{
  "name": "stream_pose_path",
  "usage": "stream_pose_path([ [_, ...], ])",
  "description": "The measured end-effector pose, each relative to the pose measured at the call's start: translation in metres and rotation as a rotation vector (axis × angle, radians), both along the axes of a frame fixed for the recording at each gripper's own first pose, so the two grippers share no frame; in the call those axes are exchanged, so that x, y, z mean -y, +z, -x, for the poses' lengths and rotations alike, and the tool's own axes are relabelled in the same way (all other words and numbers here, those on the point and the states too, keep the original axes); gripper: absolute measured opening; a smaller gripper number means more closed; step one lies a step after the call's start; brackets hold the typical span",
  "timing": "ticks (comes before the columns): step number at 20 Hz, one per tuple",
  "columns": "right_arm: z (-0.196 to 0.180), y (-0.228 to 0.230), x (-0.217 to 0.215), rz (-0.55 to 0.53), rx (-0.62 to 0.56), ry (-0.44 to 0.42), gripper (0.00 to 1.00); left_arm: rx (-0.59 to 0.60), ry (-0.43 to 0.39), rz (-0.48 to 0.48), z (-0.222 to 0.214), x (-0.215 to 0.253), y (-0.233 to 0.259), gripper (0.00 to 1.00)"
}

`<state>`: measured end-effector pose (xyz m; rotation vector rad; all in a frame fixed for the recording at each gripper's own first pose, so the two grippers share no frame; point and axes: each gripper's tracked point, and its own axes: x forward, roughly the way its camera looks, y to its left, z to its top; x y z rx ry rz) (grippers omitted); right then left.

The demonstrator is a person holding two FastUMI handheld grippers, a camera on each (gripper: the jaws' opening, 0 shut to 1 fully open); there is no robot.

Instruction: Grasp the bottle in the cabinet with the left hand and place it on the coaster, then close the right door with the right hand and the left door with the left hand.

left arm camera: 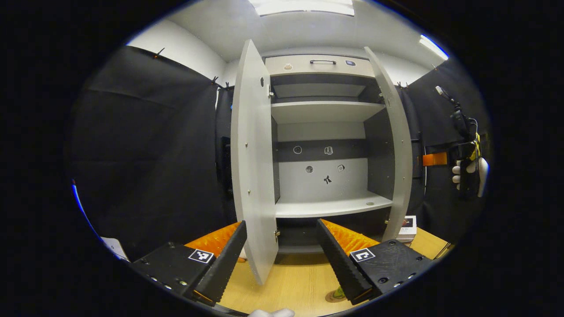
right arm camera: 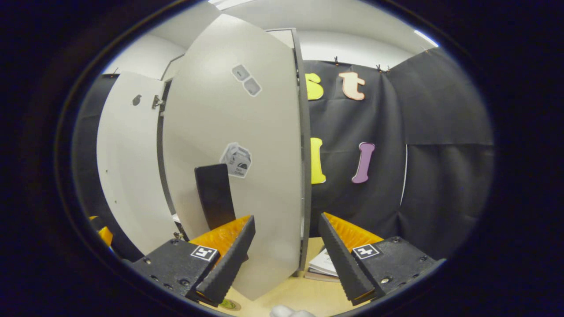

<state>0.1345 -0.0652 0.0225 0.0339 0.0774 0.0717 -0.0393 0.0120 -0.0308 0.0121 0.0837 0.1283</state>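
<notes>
Left gripper view: left gripper (left arm camera: 279, 257) faces the open cabinet (left arm camera: 324, 114) head-on, jaws spread wide with nothing between them, placed level with the lower shelf (left arm camera: 330, 206).
Left gripper position: its two fingers straddle the bottom corner of the left door (left arm camera: 253, 163), a stance that suits a push on that door once its turn comes.
Bottle: a small green-topped object on a round disc (left arm camera: 337, 294) sits on the worktop (left arm camera: 291, 281) near its front edge, just beside the left gripper's right-hand finger; judged to be the bottle on the coaster, but too little of it is visible to be sure.
Cabinet shelves: bare apart from a small flat item on the lower shelf near its right edge, which fits the judgement that the bottle is already out.
Right gripper view: right gripper (right arm camera: 285, 259) is also wide open and holds nothing; it is aimed at the outer face of the right door (right arm camera: 246, 167), close to the free edge.
Reason for approach: pressing near the free edge, far from the hinges, gives the most leverage for swinging the door shut.
Right gripper from the far side: seen in the left gripper view, the gloved hand (left arm camera: 470, 169) carries it beyond the right door, near the worktop's right edge.
Doors: both stand open; closing is judged not yet begun.
Clutter: booklets (right arm camera: 324, 264) lie on the worktop beside the right door's foot.
</notes>
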Motion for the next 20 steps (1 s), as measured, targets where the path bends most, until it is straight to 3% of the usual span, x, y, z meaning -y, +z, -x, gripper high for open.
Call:
stream_pose_path([
  [4, 0.008, -0.006, -0.056, -0.038, -0.017, 0.113, 0.94, 0.014, -0.007, -0.001, 0.0, -0.02, 0.004, 0.96],
  [5, 0.011, -0.005, -0.061, -0.031, -0.012, 0.117, 0.97, 0.021, -0.006, -0.002, 0.001, -0.022, 0.007, 0.96],
  [6, 0.014, -0.004, -0.065, -0.026, -0.005, 0.123, 0.94, 0.029, -0.005, -0.005, 0.002, -0.025, 0.008, 0.96],
  [14, 0.036, -0.013, -0.086, 0.013, -0.011, 0.14, 0.97, 0.022, 0.006, 0.009, 0.006, -0.048, 0.004, 0.96],
  [20, 0.061, -0.044, -0.097, 0.023, -0.059, 0.151, 0.97, 0.019, 0.052, -0.013, -0.01, -0.096, 0.01, 0.96],
])
